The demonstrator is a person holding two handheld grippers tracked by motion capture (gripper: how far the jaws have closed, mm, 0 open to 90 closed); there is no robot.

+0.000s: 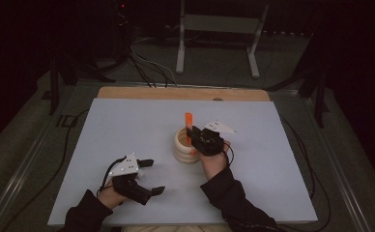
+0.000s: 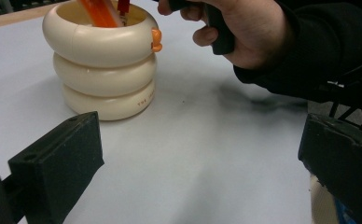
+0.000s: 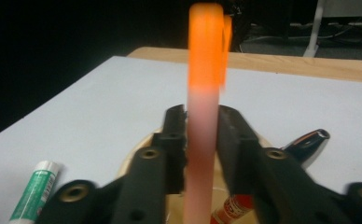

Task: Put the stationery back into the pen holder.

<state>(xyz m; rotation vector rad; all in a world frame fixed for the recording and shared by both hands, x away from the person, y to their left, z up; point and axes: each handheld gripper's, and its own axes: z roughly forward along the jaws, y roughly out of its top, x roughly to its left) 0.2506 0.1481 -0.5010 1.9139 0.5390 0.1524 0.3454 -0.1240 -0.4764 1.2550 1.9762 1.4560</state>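
We hold the right gripper (image 1: 194,134) over the cream holder made of three stacked rounded rings (image 1: 184,146), which stands near the middle of the pale grey table mat (image 1: 127,121). A long flat orange stick (image 1: 189,126) rises upright out of the holder's mouth, between this gripper's jaws. In the right gripper view the orange stick (image 3: 203,116) runs straight up between the two black pads; its upper part is bright orange and its lower part fades to a pale pink. The pads sit close on either side of it, a thin gap shows at the right pad, and we cannot tell for sure whether they press on it.

Our left gripper (image 1: 149,176) rests on the near left part of the mat, well apart from the holder, with its jaws spread wide and nothing between them. From the left gripper view the cream holder (image 2: 102,65) stands at the far left, with orange sticks leaning inside it and a small orange tab on its top ring. The right hand (image 2: 244,28) sits just to the right of it.

In the right gripper view a white and green tube (image 3: 35,189) lies on the mat at the near left. A dark glossy pen tip (image 3: 309,140) lies at the right beside the holder.
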